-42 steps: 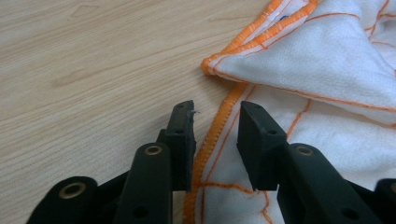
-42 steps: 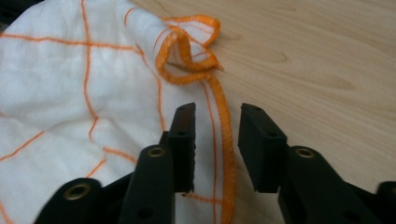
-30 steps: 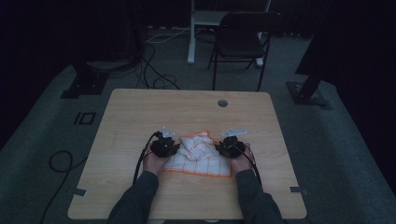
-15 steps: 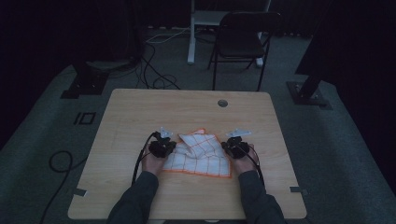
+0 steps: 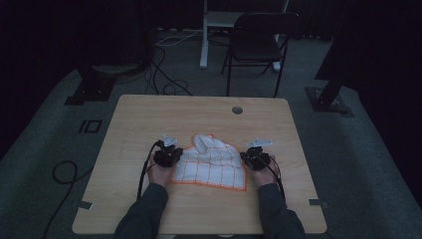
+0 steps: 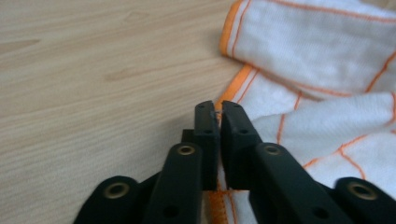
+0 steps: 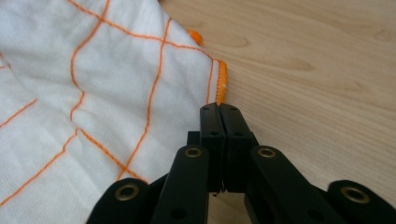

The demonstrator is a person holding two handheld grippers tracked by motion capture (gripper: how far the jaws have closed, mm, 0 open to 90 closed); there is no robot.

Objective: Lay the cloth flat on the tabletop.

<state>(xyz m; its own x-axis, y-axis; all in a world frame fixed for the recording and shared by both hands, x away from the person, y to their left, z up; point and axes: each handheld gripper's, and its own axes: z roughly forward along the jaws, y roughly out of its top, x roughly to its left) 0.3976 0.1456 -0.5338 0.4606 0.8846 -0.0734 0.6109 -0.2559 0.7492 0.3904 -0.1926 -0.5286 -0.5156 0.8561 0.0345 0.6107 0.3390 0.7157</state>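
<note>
Both tools sit low on the table [image 5: 149,119], nearer its front edge than its back edge. I see my left tool [image 6: 217,109] with its jaws pressed together on the orange hem at the left side of a white cloth [image 5: 213,162] with an orange grid. My right tool [image 7: 219,109] is clamped shut on the hem at the cloth's right side. Between them the cloth lies mostly flat, its back part bunched and folded over.
</note>
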